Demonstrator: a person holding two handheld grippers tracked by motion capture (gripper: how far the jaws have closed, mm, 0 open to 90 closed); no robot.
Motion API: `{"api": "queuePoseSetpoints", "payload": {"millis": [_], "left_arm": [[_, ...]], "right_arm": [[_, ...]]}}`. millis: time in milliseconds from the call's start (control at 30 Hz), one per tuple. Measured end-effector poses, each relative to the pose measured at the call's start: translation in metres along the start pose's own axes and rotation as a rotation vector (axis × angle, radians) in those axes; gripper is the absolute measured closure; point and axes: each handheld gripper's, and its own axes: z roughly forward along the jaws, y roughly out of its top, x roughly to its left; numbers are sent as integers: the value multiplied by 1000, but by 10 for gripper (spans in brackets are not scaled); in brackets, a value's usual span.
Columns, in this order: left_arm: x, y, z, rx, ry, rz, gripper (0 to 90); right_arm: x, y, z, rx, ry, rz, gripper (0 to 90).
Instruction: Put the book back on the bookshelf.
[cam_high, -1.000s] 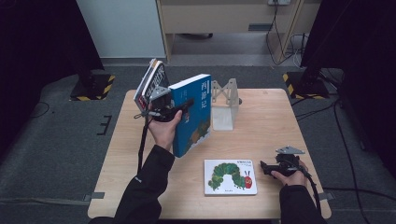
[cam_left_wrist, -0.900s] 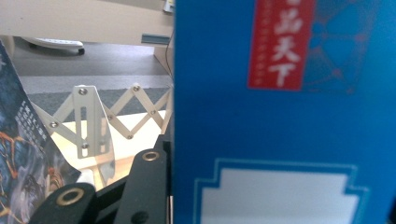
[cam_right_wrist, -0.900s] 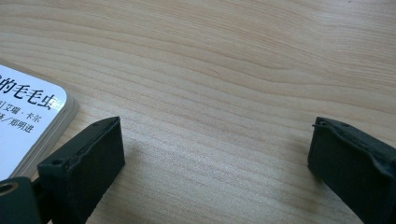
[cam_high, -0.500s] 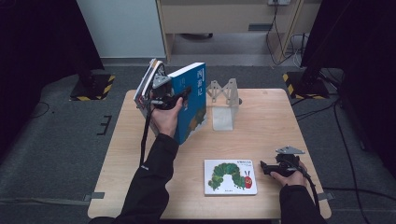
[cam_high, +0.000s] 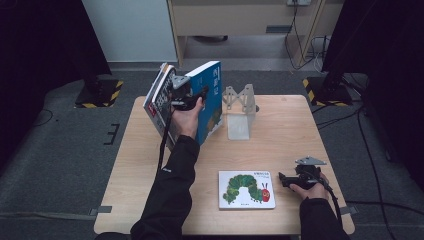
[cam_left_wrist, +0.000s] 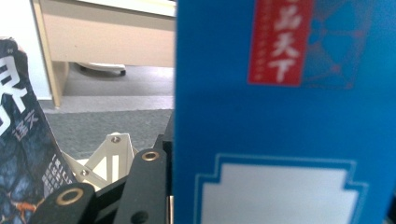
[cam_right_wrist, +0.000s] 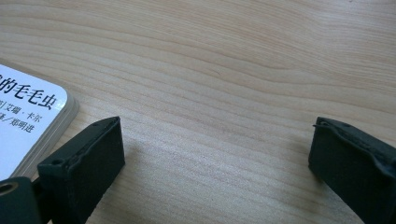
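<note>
My left gripper is lifted over the table's far left part and is shut on a thick blue book that stands tilted. A dark-covered book rides close along its left side; how that one is held I cannot tell. In the left gripper view the blue book hides one jaw, and the dark book is at the left. My right gripper rests open on the wood near the front right, its jaws just right of a white caterpillar picture book that lies flat.
A white metal bookend stand sits on the wooden table at the far middle, just right of the lifted books. Beyond the table are a grey floor, a pale cabinet and dark stands with striped bases.
My left hand has carried both books away from me toward the table's far edge and slightly right, nearer the white stand. The right gripper and the picture book have stayed put.
</note>
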Motion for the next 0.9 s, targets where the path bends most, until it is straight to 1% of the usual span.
{"api": "queuePoseSetpoints", "payload": {"millis": [133, 200, 233, 300, 367, 500, 600, 667, 733, 767, 867, 900], "left_arm": [[-3, -6, 8, 12, 6, 10, 611], [-3, -9, 11, 21, 2, 9, 611], [-3, -11, 13, 22, -1, -2, 611], [-3, -15, 17, 22, 8, -22, 611], [-3, -17, 19, 25, 16, -28, 611], [-4, -22, 25, 32, 30, -25, 610], [-6, -25, 29, 28, 31, -19, 609], [-7, -28, 32, 23, 27, -24, 609], [-8, -30, 35, 33, 18, -23, 609], [-9, -32, 36, 39, 20, -20, 609], [-8, -36, 38, 36, 21, -30, 608], [-9, -37, 38, 30, 27, -24, 608]], "right_arm": [[0, 0, 0, 0, 0, 0, 36], [0, 0, 0, 0, 0, 0, 36], [0, 0, 0, -1, -1, 2, 36], [0, 0, 0, -1, -1, 2, 36], [0, 0, 0, 0, 0, 0, 36], [0, 0, 0, 0, 0, 0, 36], [0, 0, 0, 0, 0, 0, 36], [0, 0, 0, 0, 0, 0, 36], [0, 0, 0, 0, 0, 0, 36], [0, 0, 0, 0, 0, 0, 36], [0, 0, 0, 0, 0, 0, 36], [0, 0, 0, 0, 0, 0, 36]]}}
